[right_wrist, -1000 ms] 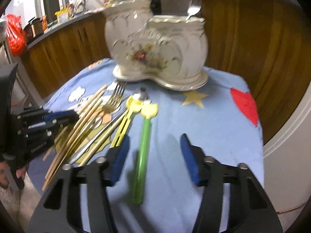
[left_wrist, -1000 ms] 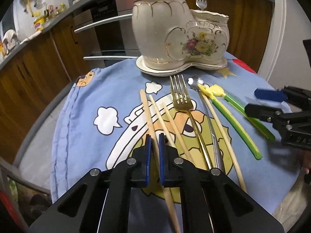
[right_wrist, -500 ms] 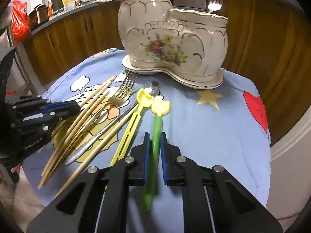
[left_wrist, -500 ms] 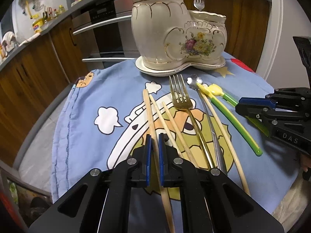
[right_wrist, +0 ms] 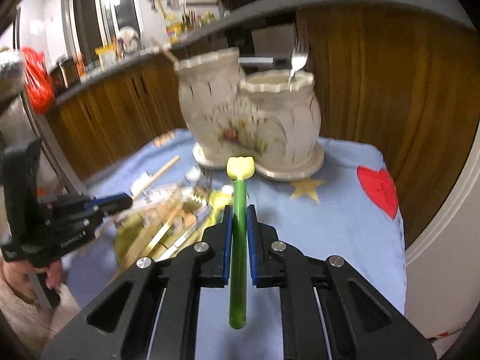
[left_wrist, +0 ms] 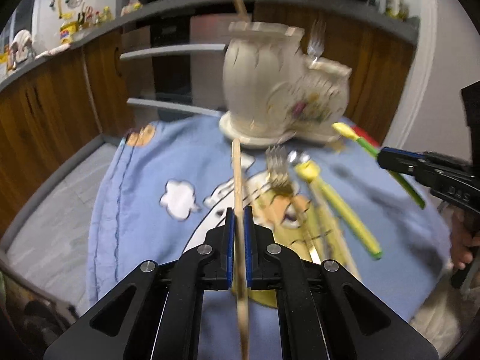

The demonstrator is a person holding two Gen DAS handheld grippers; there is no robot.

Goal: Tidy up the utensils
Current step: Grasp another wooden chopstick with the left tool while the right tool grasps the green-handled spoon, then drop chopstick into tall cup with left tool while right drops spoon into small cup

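Blue cloth (left_wrist: 144,180): cartoon print, covers the small table; red heart + yellow star on the side near the R gripper.
Holder (right_wrist: 255,120): cream ceramic, two joined pots w/ flower pattern, on its own saucer at far edge of cloth. Blurred in both views.
Holder contents: silver fork (right_wrist: 298,57) upright in the lower pot; a wooden stick (left_wrist: 240,3) pokes out of the taller pot.
L gripper (left_wrist: 239,225): clenched on a wooden chopstick (left_wrist: 237,174). Blue pads press it from both sides; stick runs straight out past the tips toward the holder, tip close to the saucer in view, rear end trails back under the gripper.
R gripper (right_wrist: 239,225): clenched on the green spoon (right_wrist: 239,207). Green handle between the pads, yellow head forward, pointing at the holder; handle end sticks out behind the pads.
Spoon height: seems clear of the cloth, seen from L side too; can't be exact, blur.
Still on cloth: gold fork (left_wrist: 277,171), yellow spoon (left_wrist: 339,207), more chopsticks + a silver utensil, bunched together on the print between the two grippers.
Person: a hand (right_wrist: 45,270) around the L gripper's grip, low left in R view.
Background: wood cabinets, grey counter w/ clutter.
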